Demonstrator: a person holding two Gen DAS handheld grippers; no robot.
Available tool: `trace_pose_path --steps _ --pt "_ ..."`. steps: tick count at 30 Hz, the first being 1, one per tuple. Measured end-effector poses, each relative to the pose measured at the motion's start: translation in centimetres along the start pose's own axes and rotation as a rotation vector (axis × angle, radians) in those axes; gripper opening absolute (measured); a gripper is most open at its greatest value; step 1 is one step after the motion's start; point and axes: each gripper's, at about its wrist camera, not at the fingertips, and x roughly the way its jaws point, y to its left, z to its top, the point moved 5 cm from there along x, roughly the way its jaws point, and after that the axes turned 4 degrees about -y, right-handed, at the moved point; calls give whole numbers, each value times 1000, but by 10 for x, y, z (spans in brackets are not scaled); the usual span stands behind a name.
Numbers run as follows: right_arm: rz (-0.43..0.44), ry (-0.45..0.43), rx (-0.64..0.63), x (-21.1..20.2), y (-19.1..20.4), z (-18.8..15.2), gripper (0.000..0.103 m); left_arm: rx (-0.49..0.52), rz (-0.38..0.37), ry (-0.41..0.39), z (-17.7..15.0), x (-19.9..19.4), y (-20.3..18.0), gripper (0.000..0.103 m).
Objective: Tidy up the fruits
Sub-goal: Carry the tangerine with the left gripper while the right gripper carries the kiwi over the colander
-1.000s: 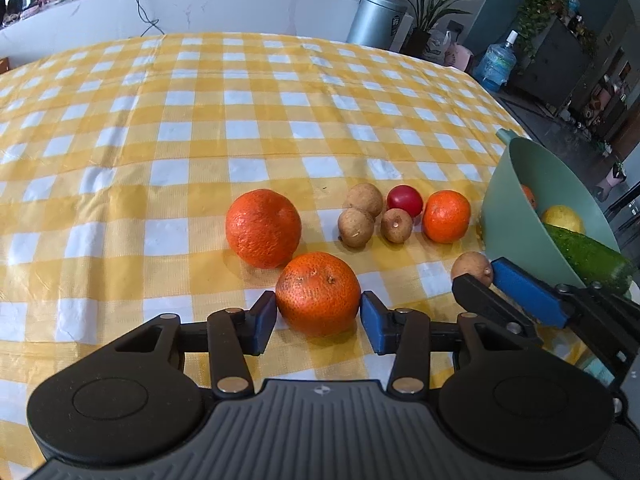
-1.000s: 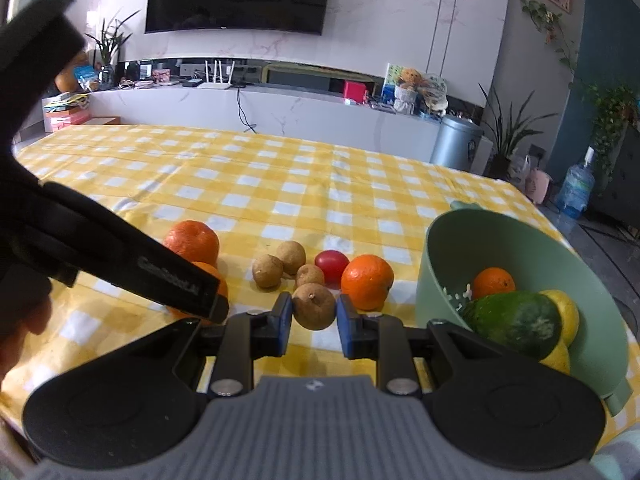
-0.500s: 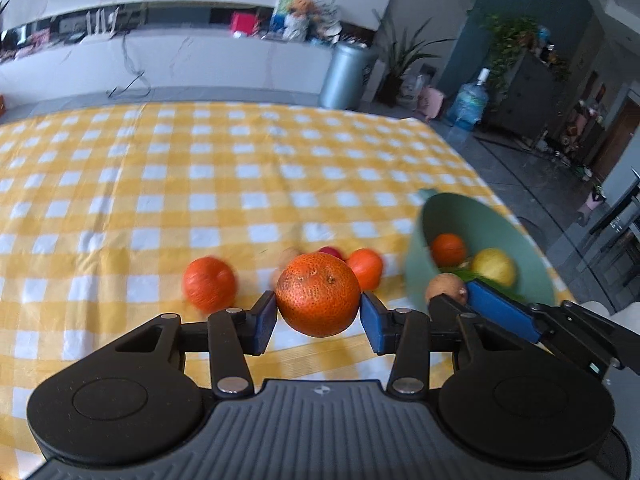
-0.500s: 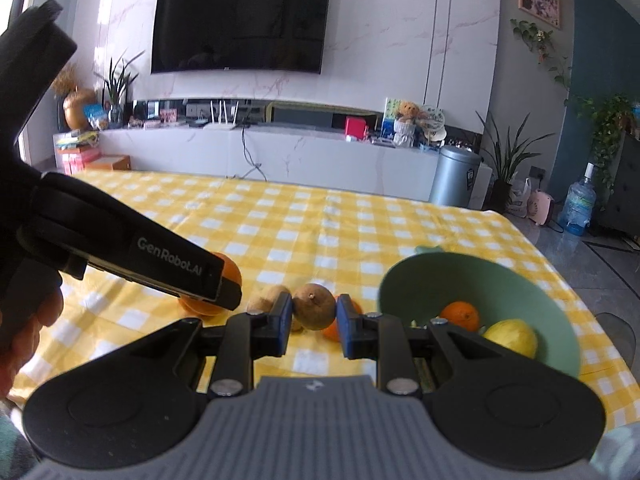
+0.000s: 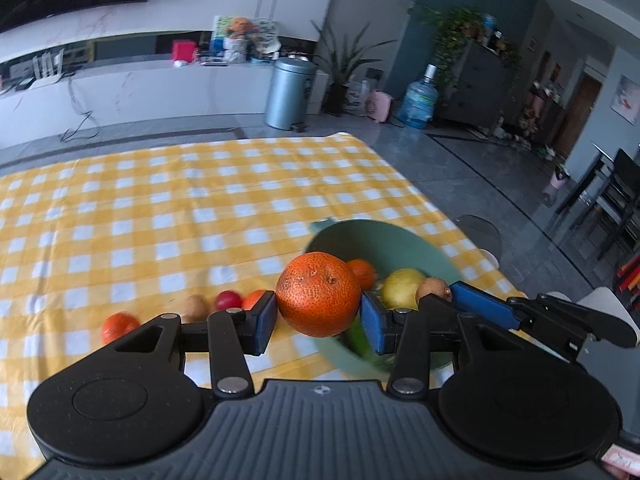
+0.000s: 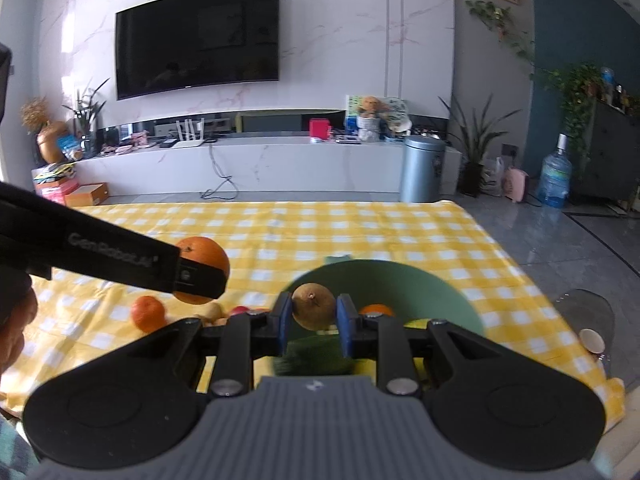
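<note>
Orange, pitted skin: large round orange fruit (image 5: 319, 294) pinched between blue pads of left gripper (image 5: 319, 318), held in air at near rim of round green plastic bowl (image 5: 404, 236)
Brown, rough skin: small round brown fruit (image 6: 313, 306) pinched by right gripper (image 6: 313, 322), jaws nearly together on it, held above the bowl's (image 6: 384, 280) opening
Why held so: both fruits look carried clear of the yellow-and-white checked tablecloth (image 5: 160, 216) so they can drop into the bowl; my read, release not yet done
Bowl contents: small orange (image 5: 361, 273), yellow lemon-like fruit (image 5: 402, 288), dark green fruit (image 6: 316, 356) low in the right wrist view
Left on cloth: small orange fruit (image 5: 119, 326), red round fruit (image 5: 229, 300), a brownish one (image 5: 195, 306), another orange one half behind the left pad
Hidden/unclear: near bowl wall and bottom blocked by gripper bodies; green fruit blurred, type unclear; count of loose fruits uncertain
Cut off: person's hand (image 6: 16, 332) only at left edge of right wrist view
</note>
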Motion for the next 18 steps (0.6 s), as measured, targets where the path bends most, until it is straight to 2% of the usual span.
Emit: trace_pose_path --steps 10,18 --pt "-82 83 24 16 -61 -2 20 75 -73 73 8 48 -44 51" --pt "-66 184 113 41 -80 -15 20 89 -81 138 3 77 -47 51"
